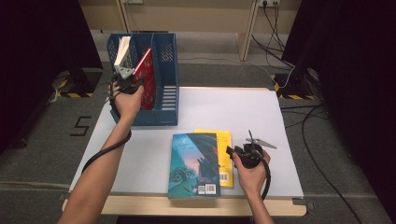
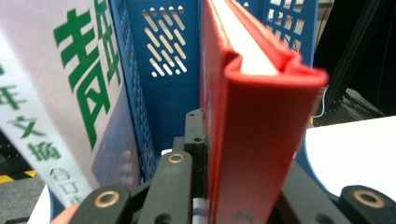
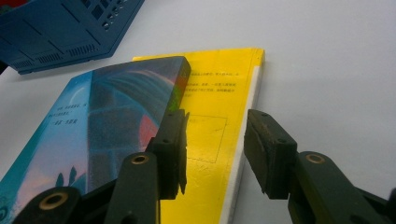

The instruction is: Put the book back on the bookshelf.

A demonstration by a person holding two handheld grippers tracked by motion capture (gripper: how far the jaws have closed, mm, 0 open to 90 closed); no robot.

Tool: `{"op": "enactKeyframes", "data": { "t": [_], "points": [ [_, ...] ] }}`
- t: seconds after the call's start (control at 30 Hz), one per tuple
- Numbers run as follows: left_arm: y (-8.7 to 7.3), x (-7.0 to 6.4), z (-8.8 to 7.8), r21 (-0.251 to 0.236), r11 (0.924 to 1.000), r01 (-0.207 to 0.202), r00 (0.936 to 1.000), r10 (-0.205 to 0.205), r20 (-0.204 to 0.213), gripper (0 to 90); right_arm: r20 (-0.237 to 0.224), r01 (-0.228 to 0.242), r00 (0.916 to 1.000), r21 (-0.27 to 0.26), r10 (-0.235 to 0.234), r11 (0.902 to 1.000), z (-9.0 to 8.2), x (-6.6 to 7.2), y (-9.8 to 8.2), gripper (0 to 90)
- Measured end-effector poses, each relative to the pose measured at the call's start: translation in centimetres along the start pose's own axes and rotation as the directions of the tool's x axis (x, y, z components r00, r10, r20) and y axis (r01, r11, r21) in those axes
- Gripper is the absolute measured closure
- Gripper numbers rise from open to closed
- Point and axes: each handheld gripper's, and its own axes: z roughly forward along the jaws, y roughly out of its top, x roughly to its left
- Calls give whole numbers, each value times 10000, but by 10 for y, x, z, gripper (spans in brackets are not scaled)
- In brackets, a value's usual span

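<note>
The left tool [image 1: 125, 80] was clamped on the spine of a red book [image 1: 146, 77], held upright inside the blue file rack [image 1: 164, 107] at the table's [image 1: 243, 112] far left, apparently just short of seated. The right tool [image 1: 232, 151], jaws apart and gripping nothing, waited beside the teal book [image 1: 194, 163] lying lengthwise atop a yellow book [image 1: 226, 154], nearer that hand.

Bare forearms, black tongs [image 1: 127, 84] with brass-ringed screws, grey three-cornered plates, looping black cables
</note>
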Motion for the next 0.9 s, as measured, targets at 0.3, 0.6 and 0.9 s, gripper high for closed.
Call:
{"op": "enactKeyframes", "data": {
  "t": [0.3, 0.6, 0.9],
  "points": [
    [8, 1, 14, 2, 9999, 149, 9991, -149, -393, 794, -17, -32, 10000, -18, 32, 10000, -1, 0, 1, 589],
    [13, -3, 31, -40, 9999, 120, 9980, -122, -621, 793, -30, 16, 10000, -50, -16, 10000, -1, -1, 1, 589],
    [17, -6, 42, -194, 9998, 107, 9975, -120, -694, 792, -1, -35, 10000, -58, 35, 10000, -1, -2, 1, 589]
  ]
}}
